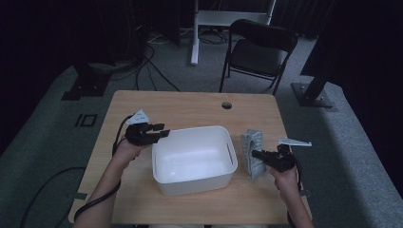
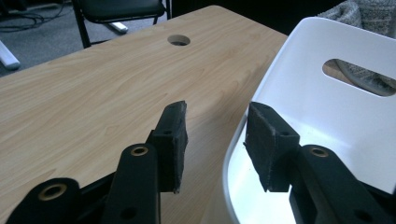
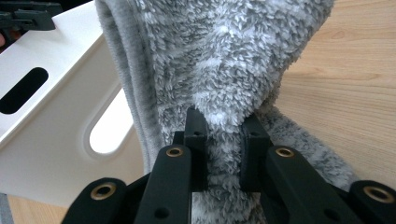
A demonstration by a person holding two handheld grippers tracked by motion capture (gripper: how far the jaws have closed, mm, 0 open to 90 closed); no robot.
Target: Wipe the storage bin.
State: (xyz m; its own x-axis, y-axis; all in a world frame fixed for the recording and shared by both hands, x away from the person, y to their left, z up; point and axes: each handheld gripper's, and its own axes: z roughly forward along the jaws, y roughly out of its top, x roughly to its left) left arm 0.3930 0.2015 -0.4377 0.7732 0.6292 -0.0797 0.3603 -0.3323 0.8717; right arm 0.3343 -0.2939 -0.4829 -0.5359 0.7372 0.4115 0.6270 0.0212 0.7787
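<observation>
My right gripper [image 3: 223, 128] is clamped on a pinch of the fluffy grey fleece towel [image 3: 219, 60], which stands bunched on the wooden table [image 1: 190, 107] just beside the white plastic tub [image 1: 192, 159]. The pinch is thin — lifting could let the pile slip free, or the trailing end could catch the rim. My left gripper [image 2: 215, 140] sits with jaws apart astride the tub's rim, steadying nothing yet.

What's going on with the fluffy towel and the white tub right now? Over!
Right gripper shut on grey towel, beside white tub. Left gripper open, jaws straddling the tub's rim. Nothing in the way.
</observation>
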